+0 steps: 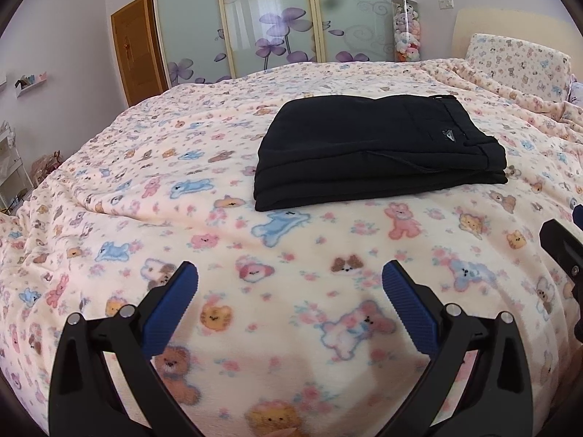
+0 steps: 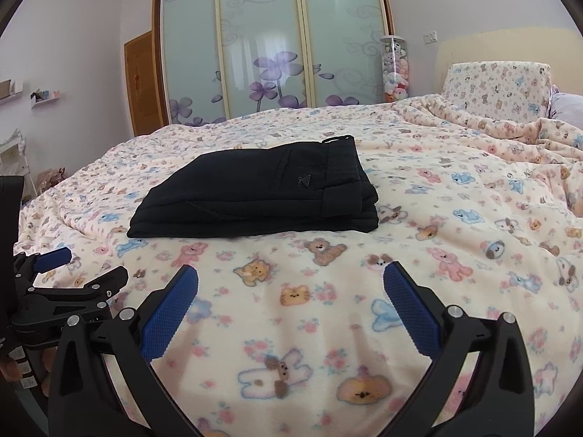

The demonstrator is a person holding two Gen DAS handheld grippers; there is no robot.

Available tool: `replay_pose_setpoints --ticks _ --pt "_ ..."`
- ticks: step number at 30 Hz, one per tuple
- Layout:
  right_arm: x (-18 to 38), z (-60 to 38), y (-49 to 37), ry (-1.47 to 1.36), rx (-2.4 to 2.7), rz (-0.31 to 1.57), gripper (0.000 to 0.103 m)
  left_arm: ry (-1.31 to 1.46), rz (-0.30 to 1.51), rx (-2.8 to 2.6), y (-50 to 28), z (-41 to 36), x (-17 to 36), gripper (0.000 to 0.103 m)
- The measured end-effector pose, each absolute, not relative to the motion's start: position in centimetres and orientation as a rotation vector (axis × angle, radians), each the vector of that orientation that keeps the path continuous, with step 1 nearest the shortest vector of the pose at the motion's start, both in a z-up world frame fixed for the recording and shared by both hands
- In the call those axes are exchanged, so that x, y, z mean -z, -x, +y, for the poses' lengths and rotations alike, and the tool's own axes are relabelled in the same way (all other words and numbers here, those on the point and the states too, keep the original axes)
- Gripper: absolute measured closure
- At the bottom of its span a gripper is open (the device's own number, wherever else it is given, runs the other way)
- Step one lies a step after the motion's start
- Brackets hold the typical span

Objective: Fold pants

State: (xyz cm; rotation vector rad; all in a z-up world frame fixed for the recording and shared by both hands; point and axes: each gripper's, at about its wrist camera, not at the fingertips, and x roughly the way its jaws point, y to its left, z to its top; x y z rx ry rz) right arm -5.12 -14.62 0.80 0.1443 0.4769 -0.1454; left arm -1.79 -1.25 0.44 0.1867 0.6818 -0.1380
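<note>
Black pants (image 1: 379,149) lie folded in a flat stack on the bed, waistband to the right. They also show in the right wrist view (image 2: 255,196). My left gripper (image 1: 289,284) is open and empty, hovering over the blanket in front of the pants. My right gripper (image 2: 290,284) is open and empty, also in front of the pants. The left gripper shows at the left edge of the right wrist view (image 2: 87,266), open. Part of the right gripper shows at the right edge of the left wrist view, jaws hidden.
The bed is covered by a pink teddy-print blanket (image 1: 218,240). A pillow (image 2: 499,87) and bunched blanket (image 2: 528,134) lie at the right. A wardrobe with sliding glass doors (image 2: 262,43) and a tube of plush toys (image 2: 393,69) stand behind the bed.
</note>
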Motion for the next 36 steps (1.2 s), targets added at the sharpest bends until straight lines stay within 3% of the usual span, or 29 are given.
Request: replay_pose_setpoints --ticks 36 --pt "-0.35 -14.77 4.70 -0.142 0.135 0.499 0.001 -0.192 0.658 0.153 2.17 -1.53 -0.71 0.002"
